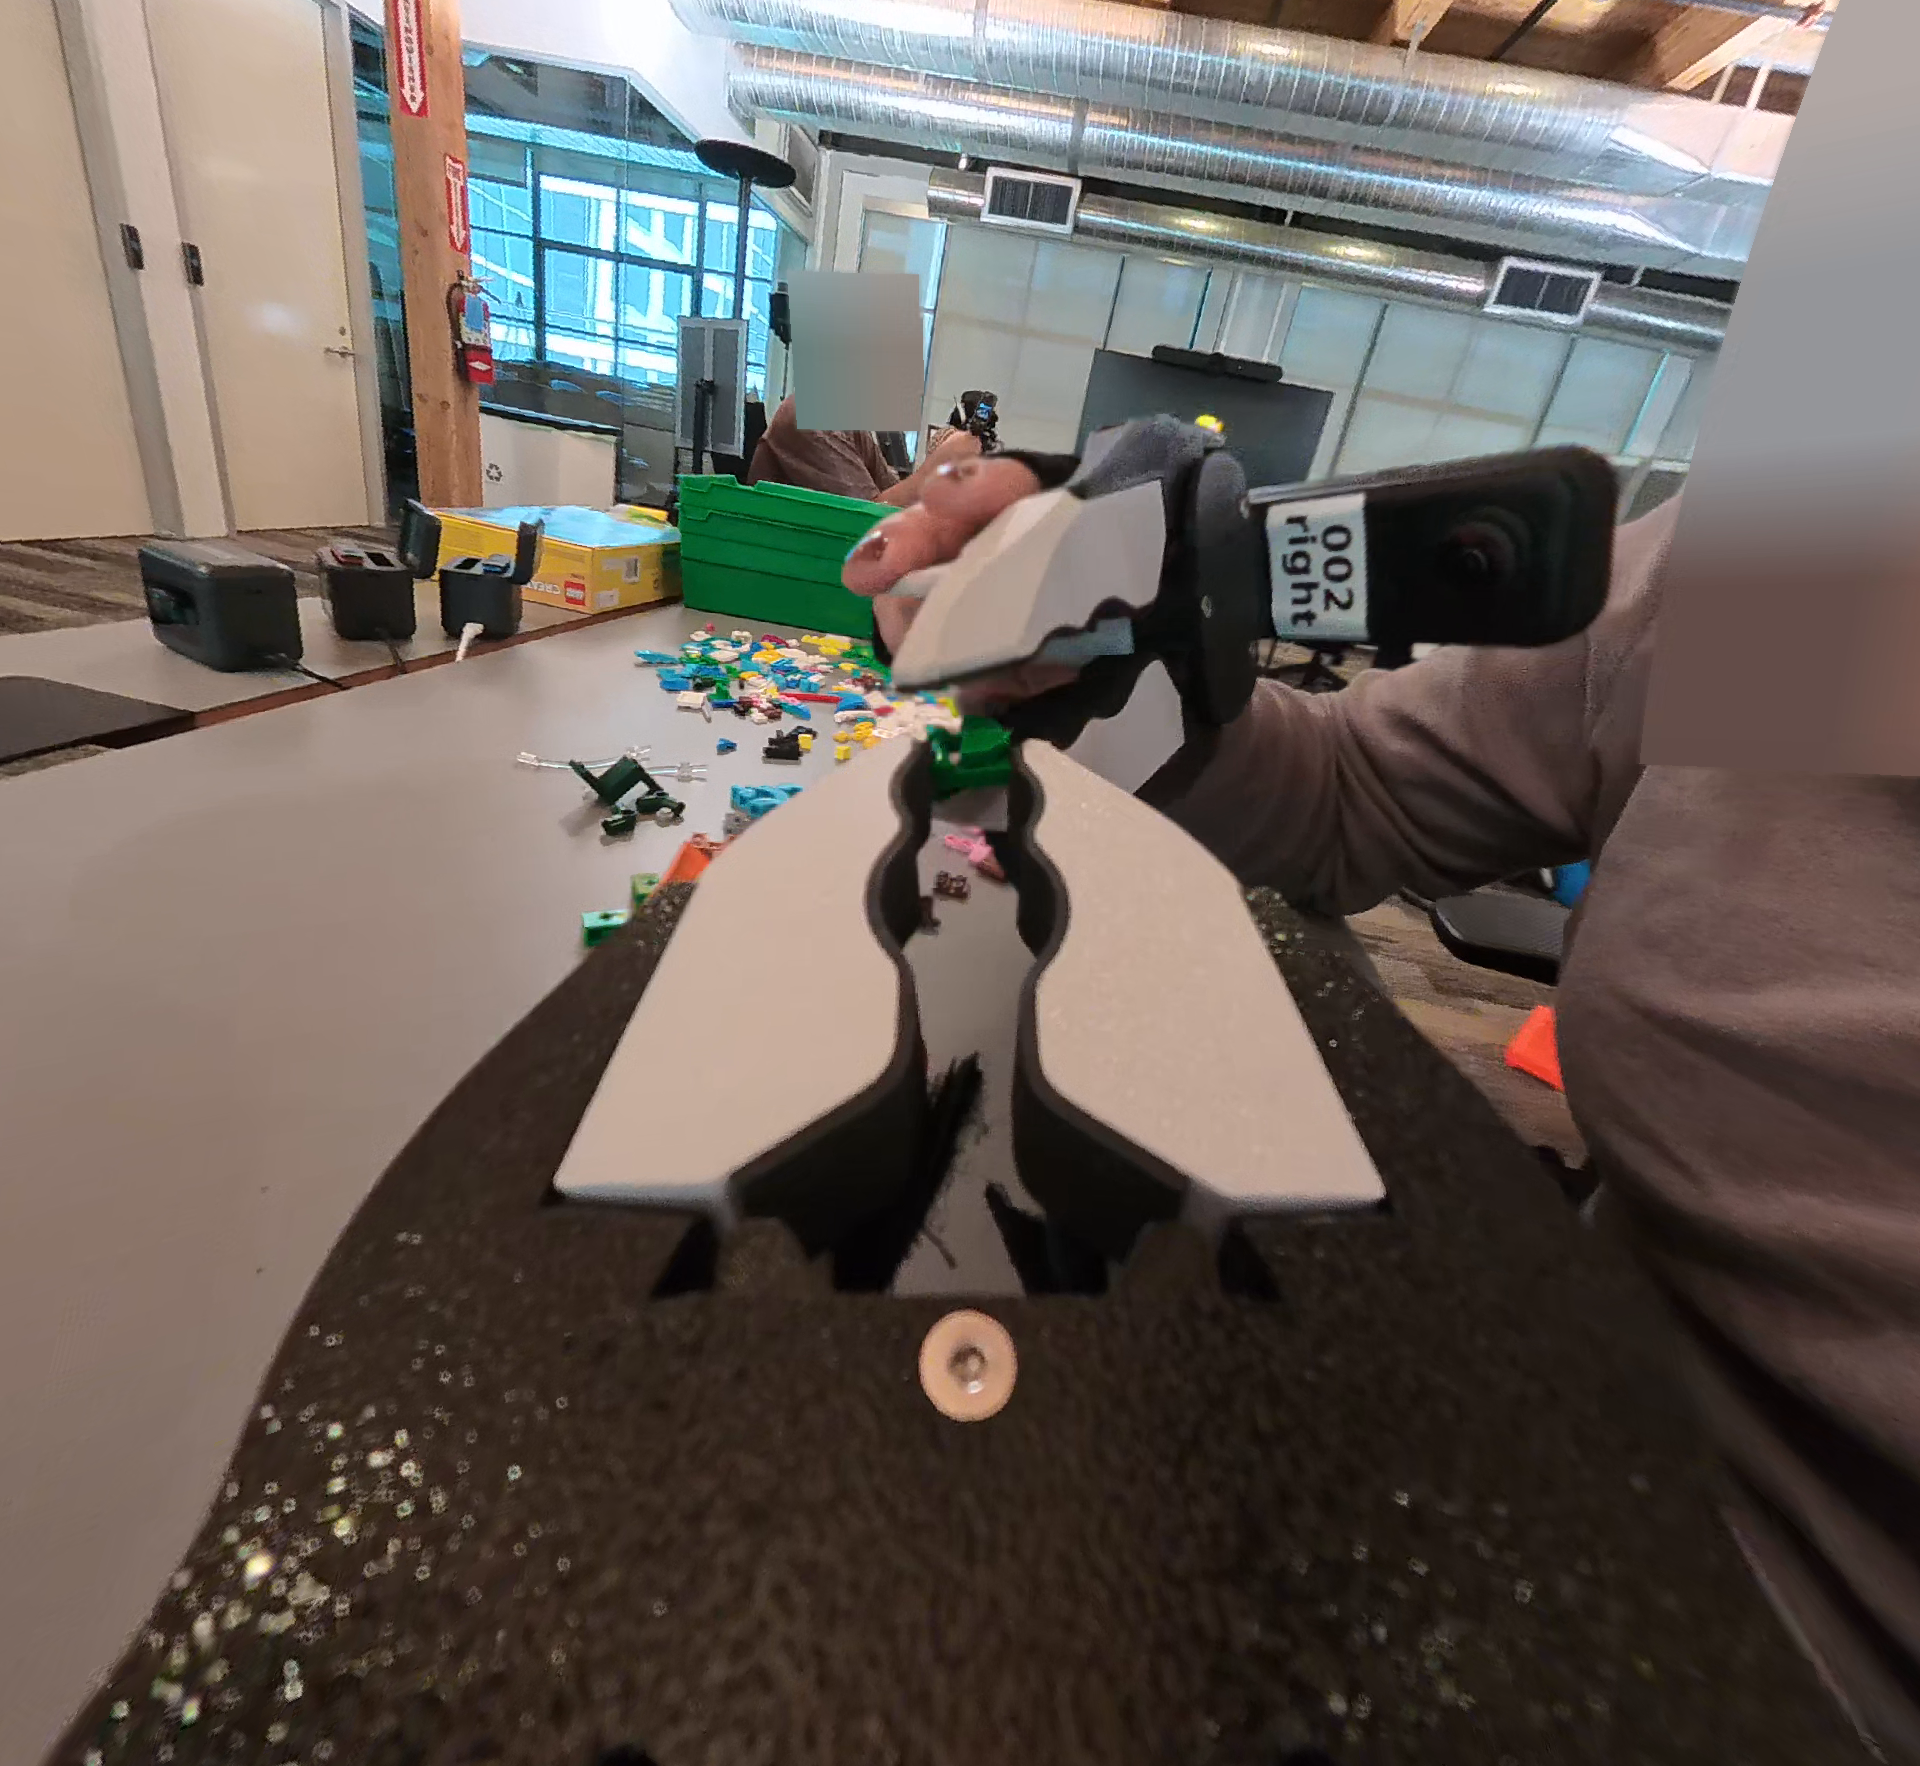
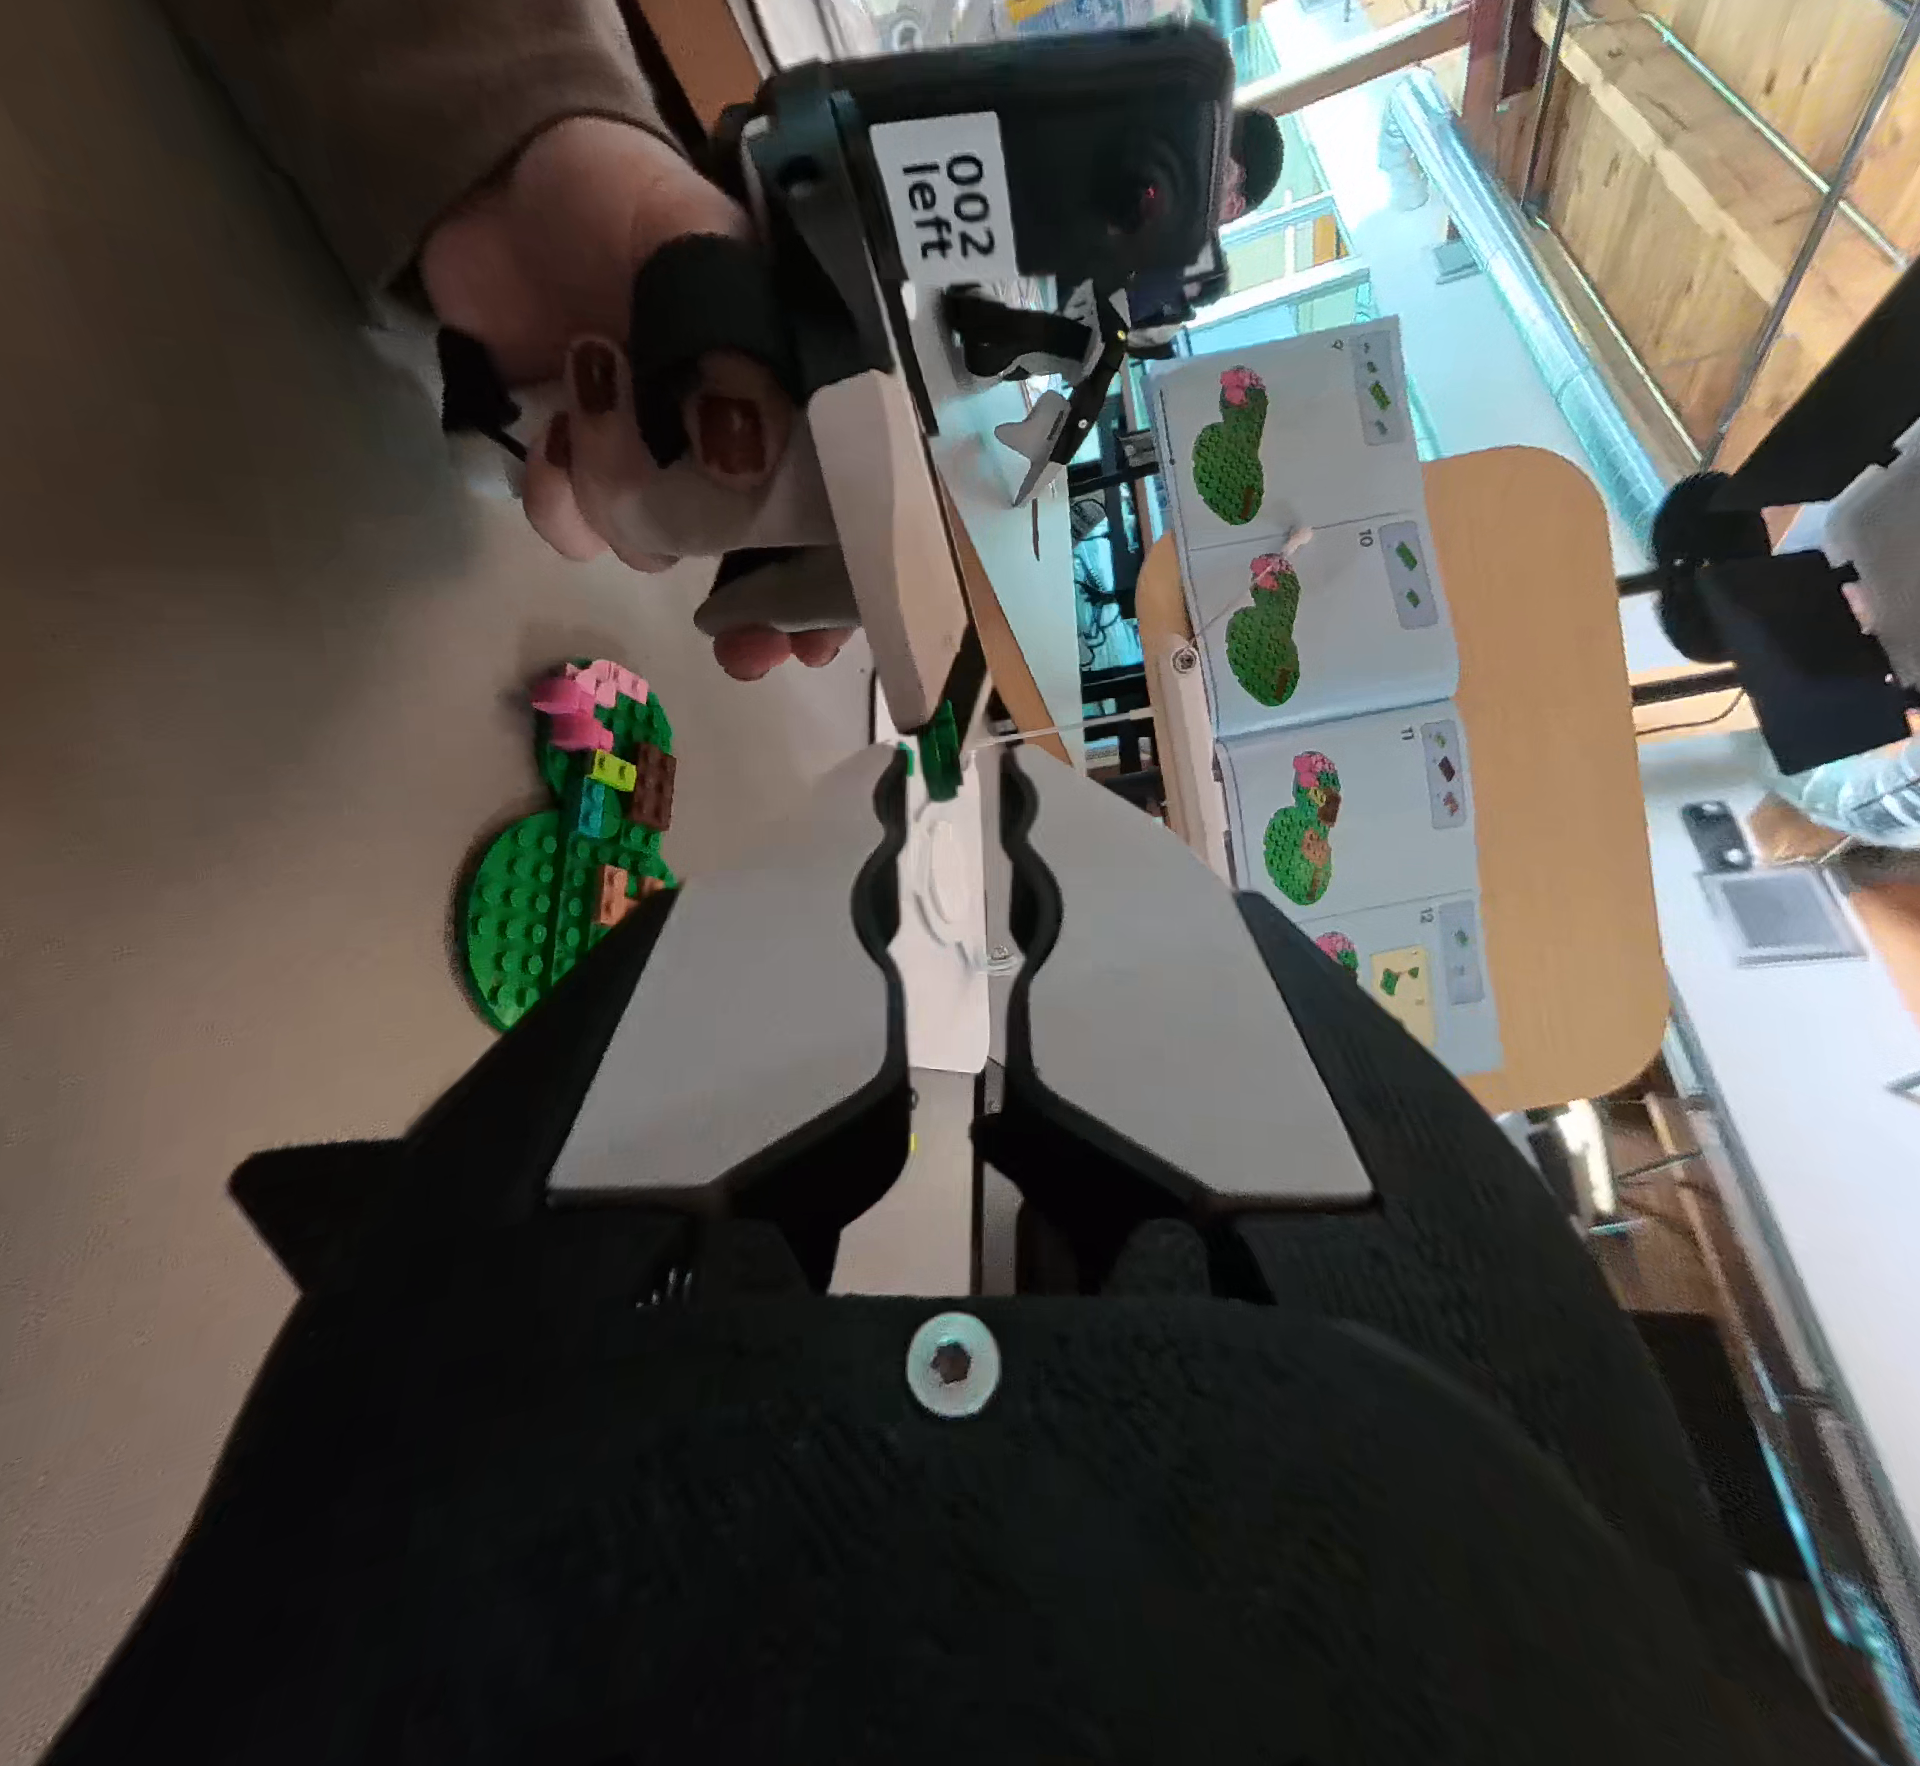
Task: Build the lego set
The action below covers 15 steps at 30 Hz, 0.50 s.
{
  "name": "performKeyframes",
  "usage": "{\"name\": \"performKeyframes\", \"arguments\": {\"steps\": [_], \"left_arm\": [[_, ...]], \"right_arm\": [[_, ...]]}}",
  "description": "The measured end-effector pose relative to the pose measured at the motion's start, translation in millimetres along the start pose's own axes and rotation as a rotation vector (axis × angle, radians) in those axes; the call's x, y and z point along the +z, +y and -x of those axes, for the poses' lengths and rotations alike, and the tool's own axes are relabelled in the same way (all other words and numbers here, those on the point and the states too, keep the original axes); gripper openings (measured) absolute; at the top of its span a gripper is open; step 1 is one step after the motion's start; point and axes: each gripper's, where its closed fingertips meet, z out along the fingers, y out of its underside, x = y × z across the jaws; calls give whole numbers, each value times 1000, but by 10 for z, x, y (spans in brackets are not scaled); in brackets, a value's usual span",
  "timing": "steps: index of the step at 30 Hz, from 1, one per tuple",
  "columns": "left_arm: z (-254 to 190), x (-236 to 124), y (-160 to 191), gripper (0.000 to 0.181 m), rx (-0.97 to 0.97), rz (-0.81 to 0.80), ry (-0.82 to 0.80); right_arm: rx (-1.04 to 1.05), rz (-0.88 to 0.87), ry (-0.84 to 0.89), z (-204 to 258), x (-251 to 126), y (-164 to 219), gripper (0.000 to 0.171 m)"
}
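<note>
My left gripper (image 1: 966,766) is shut on a bright green lego piece (image 1: 971,752) and holds it above the table. In the right wrist view the left gripper (image 2: 932,724) comes in from above with the same green piece (image 2: 941,742) at its tips. My right gripper (image 2: 948,773) is slightly open, its tips on either side of that piece with a gap on one side. In the left wrist view the right gripper (image 1: 909,672) points down-left just above the piece. The partly built model (image 2: 561,843), a green plate with pink, brown and yellow bricks, lies flat on the table.
A heap of loose coloured bricks (image 1: 790,667) lies mid-table, with a dark green sub-assembly (image 1: 623,786) nearer. Green bins (image 1: 769,542), a yellow box (image 1: 561,553) and black chargers (image 1: 218,604) stand at the back. An open instruction booklet (image 2: 1330,677) rests on a wooden stand. A person sits opposite. My two grippers' fingertips are within a few centimetres of each other. The dark green sub-assembly (image 1: 623,786) is about 25 cm from both grippers' fingertips.
</note>
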Motion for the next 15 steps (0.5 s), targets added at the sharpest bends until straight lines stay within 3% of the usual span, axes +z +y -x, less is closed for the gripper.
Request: {"name": "performKeyframes", "arguments": {"steps": [6, 15], "left_arm": [[11, -10, -5, 13, 31, 18, -16], [-48, 14, 60, 13, -26, 54, 40]], "right_arm": [[-7, -52, -45, 36, -61, -48, 20], [-76, -70, -60, 102, -56, -86, 5]]}}
